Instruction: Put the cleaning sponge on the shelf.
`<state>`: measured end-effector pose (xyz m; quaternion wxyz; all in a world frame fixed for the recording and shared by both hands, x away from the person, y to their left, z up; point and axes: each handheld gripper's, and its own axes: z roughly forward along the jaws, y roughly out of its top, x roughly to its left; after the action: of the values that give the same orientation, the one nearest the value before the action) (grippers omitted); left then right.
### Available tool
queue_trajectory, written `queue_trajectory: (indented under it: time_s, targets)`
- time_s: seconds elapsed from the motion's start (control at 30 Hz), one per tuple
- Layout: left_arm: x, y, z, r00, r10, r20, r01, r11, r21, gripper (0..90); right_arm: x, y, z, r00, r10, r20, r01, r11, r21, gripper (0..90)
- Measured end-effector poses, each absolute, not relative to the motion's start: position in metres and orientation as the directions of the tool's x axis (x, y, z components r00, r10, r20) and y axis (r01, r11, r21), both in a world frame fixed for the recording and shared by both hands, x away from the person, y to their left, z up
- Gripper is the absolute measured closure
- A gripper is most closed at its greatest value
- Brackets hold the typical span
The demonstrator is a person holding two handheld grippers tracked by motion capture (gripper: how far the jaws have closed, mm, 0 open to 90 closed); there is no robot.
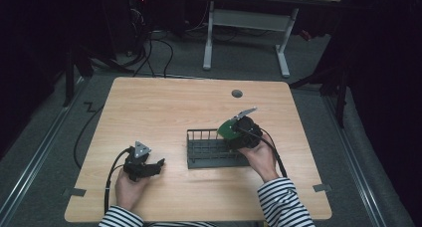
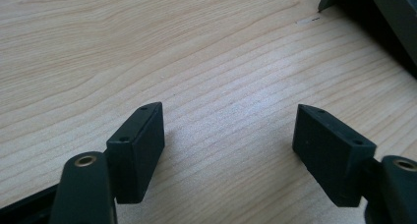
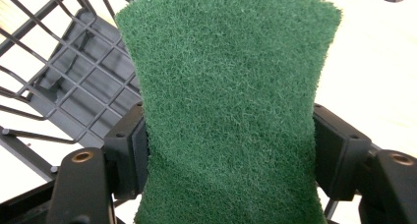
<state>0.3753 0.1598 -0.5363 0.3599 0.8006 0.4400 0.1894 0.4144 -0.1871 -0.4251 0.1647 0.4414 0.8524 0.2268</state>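
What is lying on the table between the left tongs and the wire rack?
Nothing: in the high view, bare wood separates the left tongs from the wire rack.

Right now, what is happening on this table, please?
A person in a striped sleeve holds one hand-held gripper in each hand. The right hand-held gripper is shut on a green fibrous scouring pad, held above the right end of a dark wire rack. The left hand-held gripper is open over the bare light wooden table, beside the rack.
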Motion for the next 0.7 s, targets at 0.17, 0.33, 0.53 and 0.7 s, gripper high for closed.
queue_trajectory:
  time_s: [0.17, 0.33, 0.53, 0.7]
  targets:
    - [0.3753, 0.1598, -0.5363, 0.541, 0.841, -0.014, 0.568, -0.353, 0.743, 28.4, 0.4133, -0.1890, -0.4323, -0.551, 0.832, -0.063, 0.691, 0.497, 0.525, 28.7]
    - [0.3753, 0.1598, -0.5363, 0.541, 0.841, -0.014, 0.568, -0.353, 0.743, 28.4, 0.4134, -0.1888, -0.4330, -0.547, 0.835, -0.057, 0.697, 0.492, 0.522, 28.4]
    - [0.3751, 0.1597, -0.5363, 0.541, 0.841, -0.014, 0.568, -0.353, 0.743, 28.3, 0.4141, -0.1898, -0.4345, -0.543, 0.839, -0.041, 0.709, 0.485, 0.512, 24.5]
    - [0.3751, 0.1597, -0.5363, 0.542, 0.841, -0.014, 0.568, -0.353, 0.743, 28.1, 0.4144, -0.1957, -0.4341, -0.535, 0.845, 0.008, 0.717, 0.449, 0.533, 18.8]
